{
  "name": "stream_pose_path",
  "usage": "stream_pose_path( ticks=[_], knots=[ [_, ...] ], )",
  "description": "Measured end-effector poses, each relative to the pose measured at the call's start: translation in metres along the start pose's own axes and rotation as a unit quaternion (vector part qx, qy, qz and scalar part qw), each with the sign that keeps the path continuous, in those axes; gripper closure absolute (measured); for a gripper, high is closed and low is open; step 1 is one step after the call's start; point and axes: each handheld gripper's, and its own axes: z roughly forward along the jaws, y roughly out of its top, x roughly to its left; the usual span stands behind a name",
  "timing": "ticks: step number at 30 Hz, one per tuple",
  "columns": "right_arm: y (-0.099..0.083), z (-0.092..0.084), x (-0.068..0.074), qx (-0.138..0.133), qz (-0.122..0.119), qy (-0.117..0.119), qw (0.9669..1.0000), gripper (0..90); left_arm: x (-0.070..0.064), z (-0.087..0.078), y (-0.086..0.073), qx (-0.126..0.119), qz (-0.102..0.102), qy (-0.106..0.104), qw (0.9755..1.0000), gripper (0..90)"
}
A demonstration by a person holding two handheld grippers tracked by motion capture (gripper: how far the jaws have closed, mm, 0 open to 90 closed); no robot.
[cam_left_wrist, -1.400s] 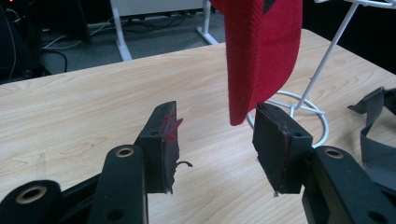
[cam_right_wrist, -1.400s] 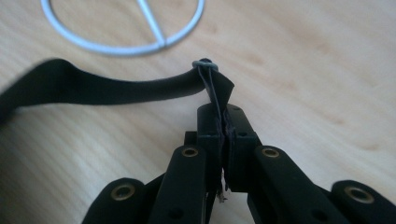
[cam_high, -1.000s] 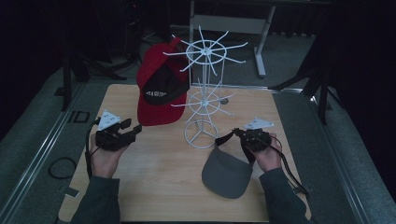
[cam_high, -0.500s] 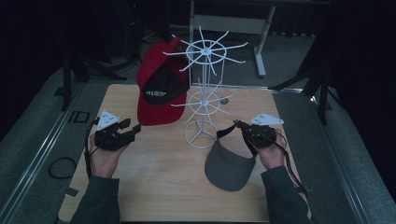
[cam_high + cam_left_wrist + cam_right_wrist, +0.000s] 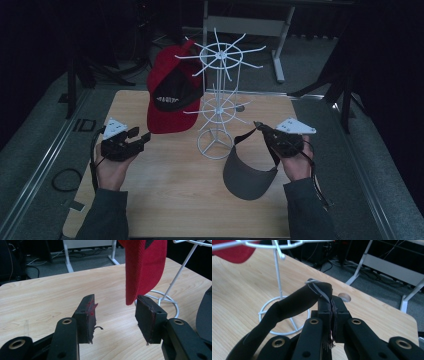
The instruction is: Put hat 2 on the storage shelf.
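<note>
A grey visor [image 5: 247, 170] hangs from my right gripper [image 5: 262, 129], which is shut on its black strap [image 5: 294, 302]; the brim dangles just above the table. The pads of the right gripper [image 5: 331, 305] meet on the strap's edge. A white wire hat rack [image 5: 217, 100] stands mid-table, left of that hand. A red cap [image 5: 172, 97] with a black front panel hangs on the rack's left side. My left gripper [image 5: 140, 136] hovers open at the left. Between the open jaws of the left gripper [image 5: 116, 312] nothing is held; the red cap's brim [image 5: 145, 267] hangs beyond them.
The wooden table [image 5: 165, 200] has bare room in front of the rack's ring base [image 5: 215, 145]. A small round hole [image 5: 344, 297] sits near the table's far edge. Metal desk legs [image 5: 280, 45] and dark gear stand beyond the table.
My right gripper has risen and shifted slightly right, lifting the grey visor up off the table. The left gripper stayed still and open.
</note>
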Motion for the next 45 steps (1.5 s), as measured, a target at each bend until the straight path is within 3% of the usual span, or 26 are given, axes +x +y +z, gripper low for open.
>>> stream_pose_path(
  ticks=[23, 33, 45],
  knots=[
    [0.020, -0.027, 0.007, -0.038, -0.025, 0.005, 0.9989, 87.5, 0.001, -0.001, 0.000, -0.001, -0.003, -0.004, 1.0000, 51.2],
    [0.025, -0.035, 0.010, -0.056, -0.016, 0.021, 0.9981, 87.4, 0.001, -0.001, 0.000, -0.002, -0.004, -0.005, 1.0000, 51.2],
    [0.030, -0.038, 0.008, -0.087, 0.020, 0.045, 0.9950, 87.5, 0.002, -0.001, -0.001, -0.002, -0.005, -0.005, 1.0000, 51.1]
  ],
)
